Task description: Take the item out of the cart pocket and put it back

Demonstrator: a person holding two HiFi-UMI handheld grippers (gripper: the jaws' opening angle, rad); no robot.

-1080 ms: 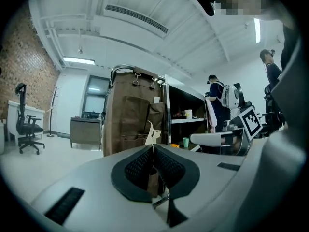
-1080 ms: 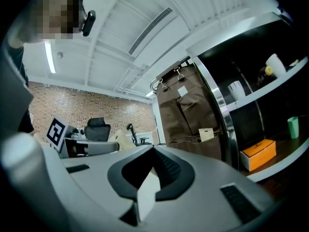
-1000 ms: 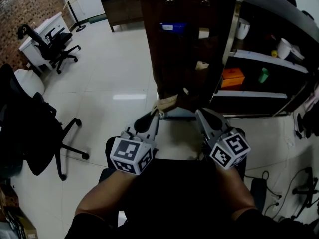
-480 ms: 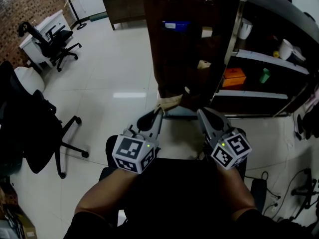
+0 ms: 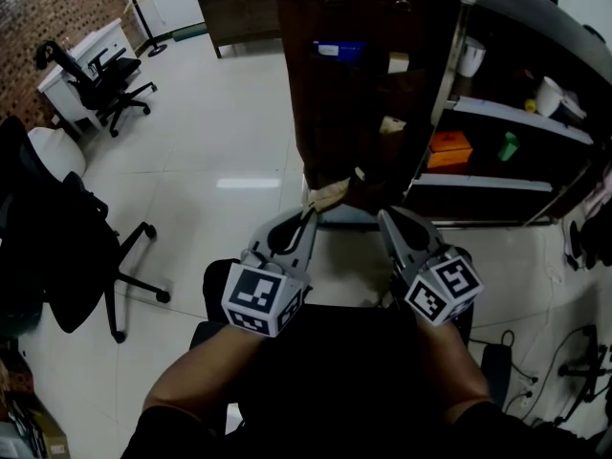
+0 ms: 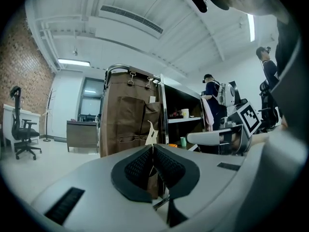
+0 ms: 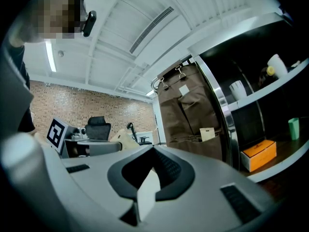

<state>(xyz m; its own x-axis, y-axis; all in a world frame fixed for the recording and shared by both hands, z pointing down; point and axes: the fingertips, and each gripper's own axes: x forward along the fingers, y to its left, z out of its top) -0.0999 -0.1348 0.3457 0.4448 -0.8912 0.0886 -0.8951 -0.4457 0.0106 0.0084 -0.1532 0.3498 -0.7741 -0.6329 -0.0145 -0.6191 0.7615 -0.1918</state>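
While my left gripper [image 5: 306, 216] has its jaws pressed flat together on the item [image 5: 325, 197], a thin tan paper-like piece that pokes up past the tips, the item is out of the cart pocket. It hangs just ahead of that gripper, close to the lower edge of the brown pocket panel [image 5: 354, 113] on the cart [image 5: 507, 113]. My right gripper [image 5: 387, 220] sits just beside the left with its jaws together and nothing of the task between them.

I judge the step in hand to be the return of the item. To do it well:

1. I pick the pocket mouth ahead of and above the left gripper and line the item's free edge up with it before I advance.
2. I present the item edge-on, since a limp sheet probably buckles if it meets the cloth flat.
3. If the mouth lies shut, I can use the right gripper to pull the front cloth toward me.
4. I loosen the left jaws only once most of the item is inside, or it may drop to the floor below.
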